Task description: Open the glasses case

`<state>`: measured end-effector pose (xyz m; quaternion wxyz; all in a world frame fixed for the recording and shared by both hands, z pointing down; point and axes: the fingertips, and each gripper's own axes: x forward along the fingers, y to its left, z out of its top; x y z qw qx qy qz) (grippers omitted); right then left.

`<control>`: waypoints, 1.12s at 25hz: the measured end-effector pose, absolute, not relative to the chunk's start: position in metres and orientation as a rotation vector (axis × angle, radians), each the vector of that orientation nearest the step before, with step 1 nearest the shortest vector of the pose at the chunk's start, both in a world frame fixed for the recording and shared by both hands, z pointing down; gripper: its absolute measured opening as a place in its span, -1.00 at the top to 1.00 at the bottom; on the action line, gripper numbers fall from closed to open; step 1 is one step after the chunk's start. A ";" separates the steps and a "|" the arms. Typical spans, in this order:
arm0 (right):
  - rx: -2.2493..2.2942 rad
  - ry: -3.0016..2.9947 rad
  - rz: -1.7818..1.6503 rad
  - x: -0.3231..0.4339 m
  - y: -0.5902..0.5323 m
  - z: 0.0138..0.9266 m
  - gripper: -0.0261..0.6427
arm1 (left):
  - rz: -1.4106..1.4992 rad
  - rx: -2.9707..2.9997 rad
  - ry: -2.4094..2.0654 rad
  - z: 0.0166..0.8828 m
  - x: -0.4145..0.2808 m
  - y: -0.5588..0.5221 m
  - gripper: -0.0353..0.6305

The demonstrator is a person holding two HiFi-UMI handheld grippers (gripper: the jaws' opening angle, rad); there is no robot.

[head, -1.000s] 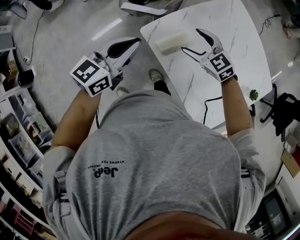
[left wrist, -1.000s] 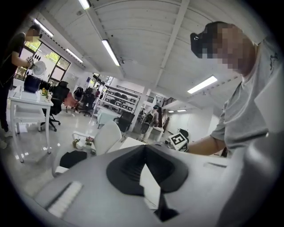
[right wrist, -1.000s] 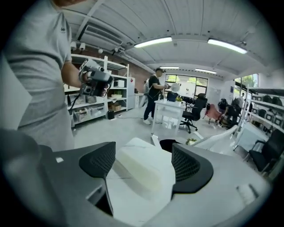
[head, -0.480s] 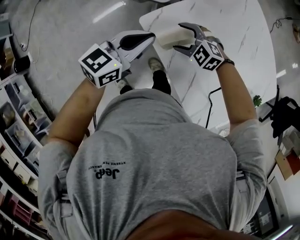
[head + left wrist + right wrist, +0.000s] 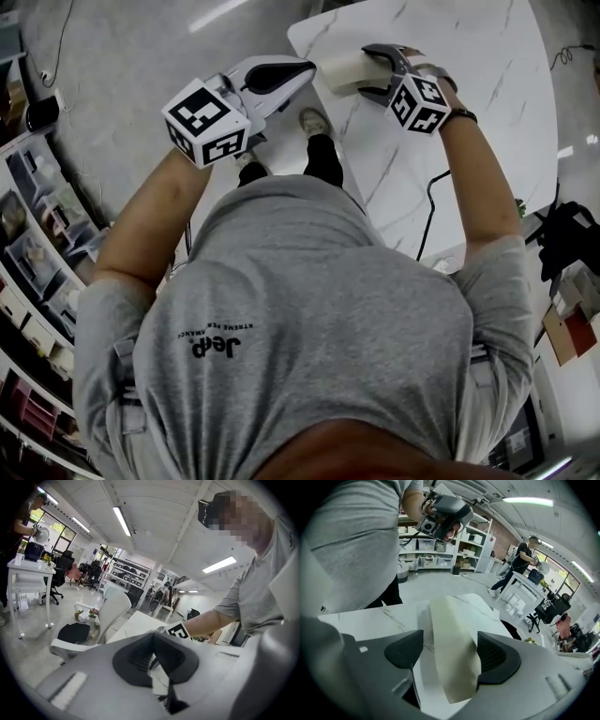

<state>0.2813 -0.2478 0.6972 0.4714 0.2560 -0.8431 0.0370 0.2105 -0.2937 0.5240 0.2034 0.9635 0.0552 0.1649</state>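
A cream oblong glasses case (image 5: 337, 71) lies closed near the left corner of the white marble table (image 5: 469, 47). My right gripper (image 5: 364, 72) straddles its right end, open. In the right gripper view the case (image 5: 451, 639) runs between the two dark pads: the right pad (image 5: 499, 658) is against it and the left pad (image 5: 404, 652) stands off by a strip of table. My left gripper (image 5: 306, 67) is held off the table's edge, shut, its tip just left of the case. In the left gripper view its pads (image 5: 140, 660) meet at the tip.
The table's corner and left edge (image 5: 323, 141) run beside the person's legs and shoes (image 5: 312, 122). A black cable (image 5: 429, 202) lies on the table near the right arm. Shelving with bins (image 5: 28, 262) lines the left; chairs and other desks stand across the room (image 5: 93, 620).
The right gripper has swung left from beside the case to straddle its right end. The left gripper has moved right, up to the case's left end, and stayed shut.
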 end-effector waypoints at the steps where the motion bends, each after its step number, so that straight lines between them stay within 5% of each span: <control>1: 0.618 -2.061 0.090 0.282 -0.248 0.698 -0.13 | 0.461 2.689 0.153 0.524 0.210 -0.294 0.76; 6: 0.580 -2.064 0.117 0.286 -0.252 0.695 0.07 | 0.461 2.685 0.140 0.524 0.204 -0.297 0.76; 28: 0.353 -2.076 0.258 0.280 -0.256 0.673 0.35 | 0.437 2.680 0.109 0.516 0.182 -0.314 0.76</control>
